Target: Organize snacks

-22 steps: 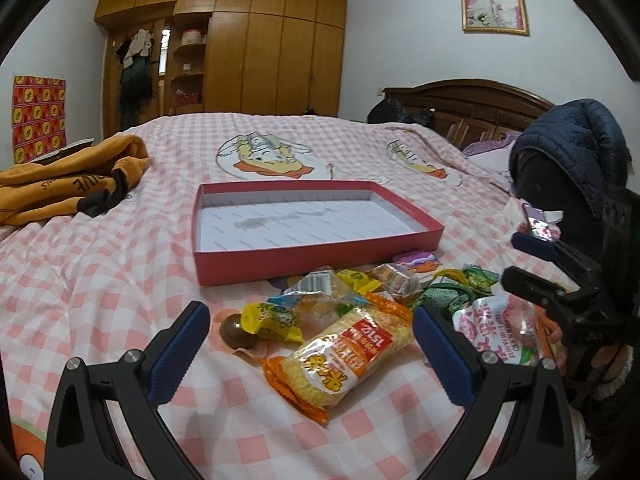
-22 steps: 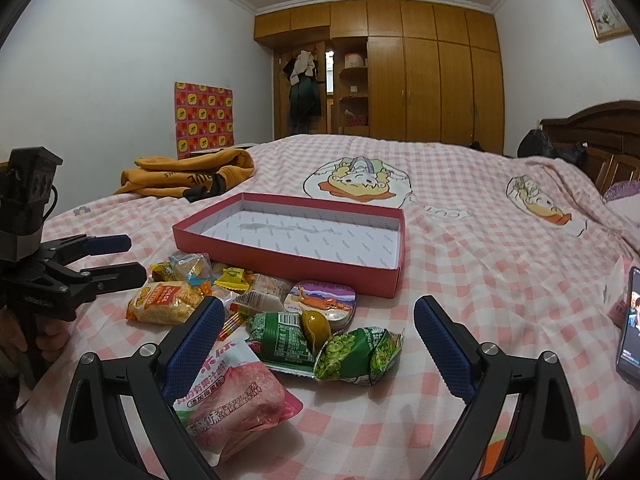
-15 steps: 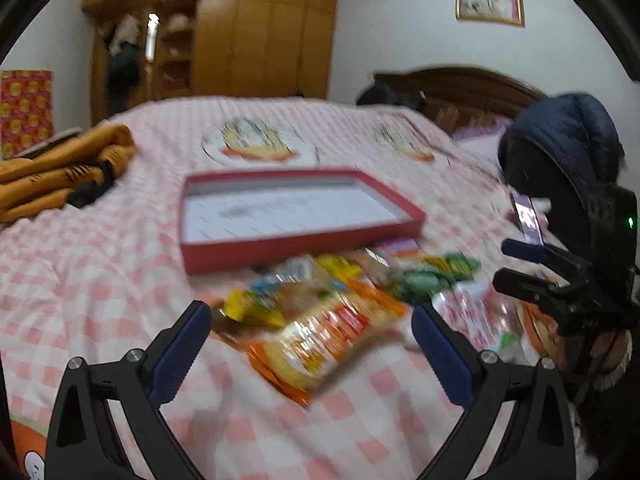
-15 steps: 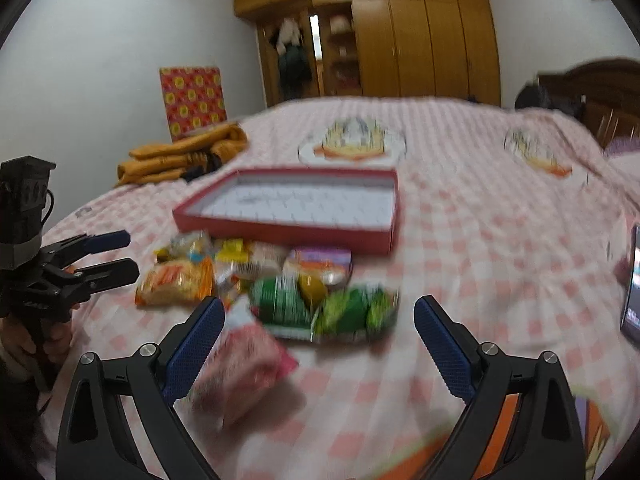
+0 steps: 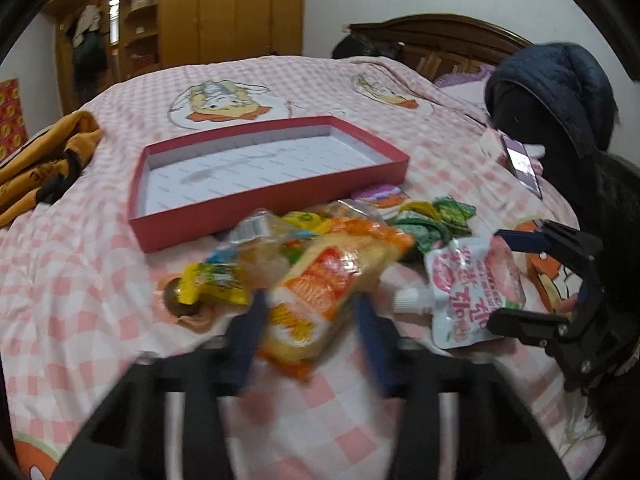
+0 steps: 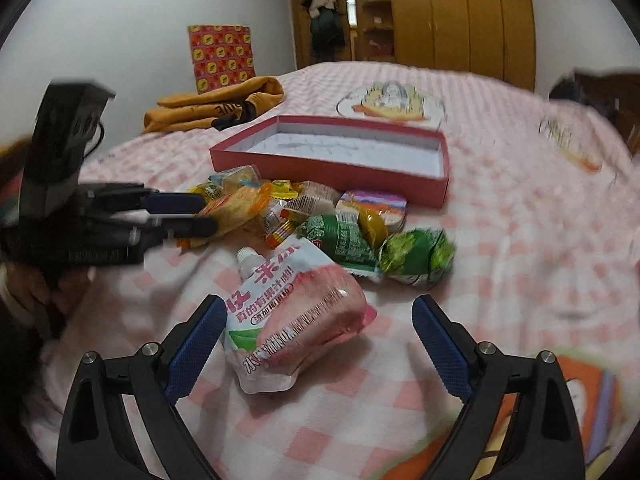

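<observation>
Left tongs [image 5: 308, 332] stood with blue fingers either side of the orange cracker pack [image 5: 332, 292], apparently closed on its near end; motion blur made firm contact hard to confirm. Right tongs [image 6: 318, 340] were wide apart, the pink juice pouch [image 6: 296, 312] lying between the fingers, its left edge just beside the left finger, not gripped.

Location: both items lay on the pink checked bedspread [image 6: 500, 240], at the near side of the snack heap; the empty red box [image 5: 256, 168] sat just beyond the heap.

Handling, judged:
- Cracker pack: light, crinkly film, contents probably brittle. Grip across the short width near the end, with gentle pressure to avoid crushing.
- Juice pouch: soft, liquid-filled, heavier than the rest, likely to sag and slip. Best taken across the flat body or just below the white spout [image 6: 245, 255], which pointed to the far left.

Green packets [image 6: 416, 258] lay to the far right of the pouch, touching one another.
</observation>
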### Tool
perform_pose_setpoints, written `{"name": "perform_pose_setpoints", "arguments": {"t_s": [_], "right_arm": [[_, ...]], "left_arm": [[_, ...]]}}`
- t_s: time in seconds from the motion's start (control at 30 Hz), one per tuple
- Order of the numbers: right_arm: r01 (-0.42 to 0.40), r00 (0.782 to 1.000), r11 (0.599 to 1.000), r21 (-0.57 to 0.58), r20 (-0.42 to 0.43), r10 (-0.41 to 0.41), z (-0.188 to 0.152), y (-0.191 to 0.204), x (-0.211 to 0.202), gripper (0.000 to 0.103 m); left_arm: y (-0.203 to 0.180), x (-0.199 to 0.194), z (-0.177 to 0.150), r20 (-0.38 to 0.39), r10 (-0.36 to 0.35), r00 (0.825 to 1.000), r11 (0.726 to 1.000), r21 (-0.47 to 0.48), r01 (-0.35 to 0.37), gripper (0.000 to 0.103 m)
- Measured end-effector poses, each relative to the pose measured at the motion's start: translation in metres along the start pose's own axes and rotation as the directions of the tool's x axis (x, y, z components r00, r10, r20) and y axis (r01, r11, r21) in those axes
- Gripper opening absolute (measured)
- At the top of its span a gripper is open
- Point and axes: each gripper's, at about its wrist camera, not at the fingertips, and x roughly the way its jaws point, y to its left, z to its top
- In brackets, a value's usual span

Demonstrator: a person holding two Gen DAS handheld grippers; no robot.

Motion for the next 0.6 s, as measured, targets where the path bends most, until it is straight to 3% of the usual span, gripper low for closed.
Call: {"name": "perform_pose_setpoints", "arguments": {"t_s": [0.13, 0.2, 0.27, 0.33, 0.4, 0.43, 0.6], "right_arm": [[0.044, 0.999, 0.990, -0.135, 0.034, -0.040, -0.003, 0.015, -0.006, 0.096], [0.025, 1.000, 0.988, -0.151, 0.003, -0.025, -0.003, 0.017, 0.003, 0.096], [0.008, 0.999, 0.989, -0.151, -0.033, -0.014, -0.004, 0.016, 0.010, 0.095], [-0.015, 0.999, 0.991, -0.136, -0.042, 0.009, -0.005, 0.013, 0.011, 0.083], [-0.030, 0.999, 0.993, -0.116, -0.024, 0.027, -0.007, 0.009, 0.006, 0.048], [-0.027, 1.000, 0.994, -0.109, -0.016, 0.025, -0.007, 0.007, 0.005, 0.041], [-0.046, 0.999, 0.996, -0.077, 0.023, 0.048, -0.008, 0.002, -0.004, 0.033]], "left_arm": [[0.008, -0.006, 0.001, 0.003, -0.032, 0.999, 0.999, -0.040, 0.032, 0.016], [0.008, -0.007, 0.002, -0.001, -0.036, 0.999, 0.999, -0.038, 0.036, 0.005], [0.003, -0.007, 0.002, -0.011, -0.038, 0.999, 0.999, -0.017, 0.038, 0.001], [-0.002, -0.007, 0.001, -0.016, -0.027, 0.999, 1.000, 0.001, 0.027, 0.000], [-0.006, -0.008, 0.000, -0.017, -0.028, 0.999, 1.000, 0.009, 0.028, 0.000], [-0.008, -0.010, 0.000, -0.014, -0.028, 0.999, 1.000, 0.012, 0.029, 0.000], [-0.011, -0.021, 0.001, 0.007, -0.019, 1.000, 1.000, 0.013, 0.018, 0.000]]}}
